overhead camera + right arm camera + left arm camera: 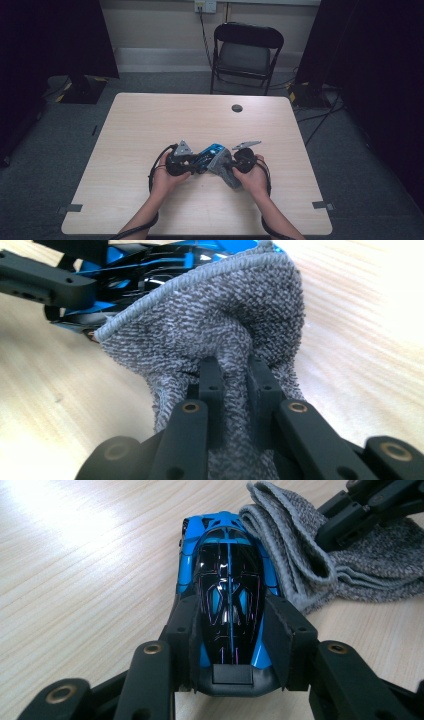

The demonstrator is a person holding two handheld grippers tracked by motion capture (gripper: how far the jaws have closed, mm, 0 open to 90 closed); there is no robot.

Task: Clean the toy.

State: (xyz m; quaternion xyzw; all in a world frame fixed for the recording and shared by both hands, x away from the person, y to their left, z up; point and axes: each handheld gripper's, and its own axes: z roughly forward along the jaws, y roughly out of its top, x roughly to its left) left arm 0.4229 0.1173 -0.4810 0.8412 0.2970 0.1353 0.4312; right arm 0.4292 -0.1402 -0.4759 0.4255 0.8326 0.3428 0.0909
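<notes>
Two hand-held grippers: left (230, 645) clamping blue toy car (227, 580), right (235, 375) pinching grey cloth (210, 315) alongside.

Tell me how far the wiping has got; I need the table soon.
Done: the left gripper clamps the blue toy car on the table, and the right gripper has a fold of the grey cloth pinched. In hand: the cloth lies against the car. Left, probably: wiping it and letting both go.

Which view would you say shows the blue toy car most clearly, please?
The left gripper view: the blue toy car lies lengthwise between the left tongs, its top plain. The right gripper view shows a strip of it behind the grey cloth; the high view shows it small.
</notes>
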